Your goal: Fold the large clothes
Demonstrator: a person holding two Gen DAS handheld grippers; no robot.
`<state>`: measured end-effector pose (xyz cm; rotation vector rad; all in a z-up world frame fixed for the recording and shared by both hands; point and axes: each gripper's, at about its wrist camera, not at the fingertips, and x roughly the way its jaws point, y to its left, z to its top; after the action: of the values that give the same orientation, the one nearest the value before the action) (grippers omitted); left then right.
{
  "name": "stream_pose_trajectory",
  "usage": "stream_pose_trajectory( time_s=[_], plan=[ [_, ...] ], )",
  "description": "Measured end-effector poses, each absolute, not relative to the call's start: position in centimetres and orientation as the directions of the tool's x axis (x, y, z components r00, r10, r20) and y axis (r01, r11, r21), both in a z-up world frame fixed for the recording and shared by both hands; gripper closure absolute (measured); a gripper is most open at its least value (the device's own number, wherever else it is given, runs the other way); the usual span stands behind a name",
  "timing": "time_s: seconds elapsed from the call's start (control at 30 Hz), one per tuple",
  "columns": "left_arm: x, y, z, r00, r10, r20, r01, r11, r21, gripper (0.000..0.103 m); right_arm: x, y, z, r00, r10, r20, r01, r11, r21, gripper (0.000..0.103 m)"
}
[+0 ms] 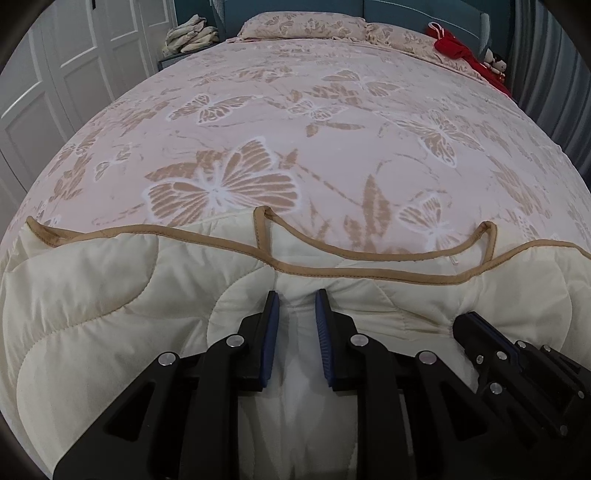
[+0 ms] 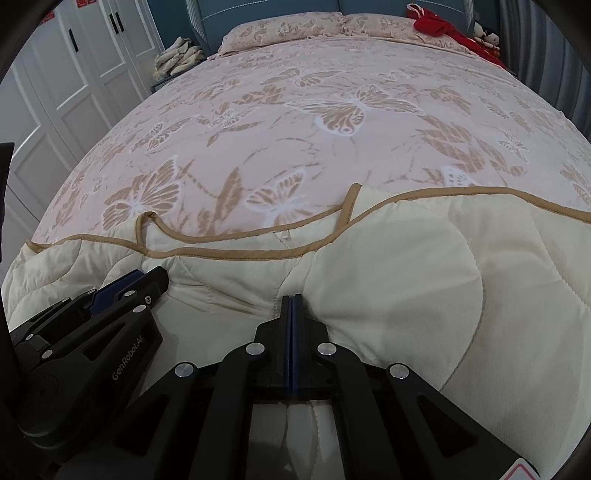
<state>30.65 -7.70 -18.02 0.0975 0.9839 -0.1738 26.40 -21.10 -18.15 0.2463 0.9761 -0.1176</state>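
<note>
A cream quilted blanket (image 1: 110, 295) with a tan bound edge (image 1: 369, 271) lies folded over the near end of the bed; it also shows in the right wrist view (image 2: 406, 280). My left gripper (image 1: 297, 299) rests on it with its jaws a little apart and a fold of cream fabric between the blue pads. My right gripper (image 2: 291, 301) has its pads pressed together on a pinch of the blanket. Each gripper shows in the other's view, the right one (image 1: 476, 325) and the left one (image 2: 147, 280), close side by side.
The bed has a pink butterfly-print cover (image 1: 295, 122) and two matching pillows (image 1: 306, 24) at the head. A red garment (image 1: 454, 46) lies at the far right. Folded cloths (image 1: 190, 35) sit on a bedside stand. White wardrobe doors (image 1: 44, 81) stand left.
</note>
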Motion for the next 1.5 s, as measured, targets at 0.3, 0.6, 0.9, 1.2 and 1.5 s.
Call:
stream_pose_trajectory(
  time_s=[0.3, 0.6, 0.9, 1.2, 1.5],
  plan=[
    [30.2, -6.9, -16.8, 0.573, -0.09, -0.815, 0.152, 0.988, -0.002, 0.083, 26.1, -21.0, -17.5, 0.601, -0.025, -0.799, 0.224, 0.965, 0.139, 0.103],
    [21.5, 9.6, -8.7, 0.645, -0.057, -0.762, -0.025, 0.995, -0.096, 0.037, 19.1, -21.5, -10.0, 0.651, -0.035, -0.758, 0.249, 0.954, 0.169, 0.093],
    [14.1, 19.3, -12.1, 0.488, -0.236, -0.841, -0.197, 0.908, -0.369, 0.03, 11.4, -14.3, -11.0, 0.547, 0.105, -0.83, 0.157, 0.961, 0.226, 0.093],
    [14.7, 15.8, -14.9, 0.46, -0.364, -0.81, -0.158, 0.864, -0.477, 0.02, 10.5, -12.1, -14.2, 0.504, 0.036, -0.863, 0.129, 0.985, 0.117, 0.094],
    [14.7, 13.8, -11.6, 0.489, -0.327, -0.809, -0.115, 0.895, -0.431, 0.06, 10.9, -12.3, -15.4, 0.499, 0.044, -0.865, 0.142, 0.981, 0.131, 0.094]
  ],
)
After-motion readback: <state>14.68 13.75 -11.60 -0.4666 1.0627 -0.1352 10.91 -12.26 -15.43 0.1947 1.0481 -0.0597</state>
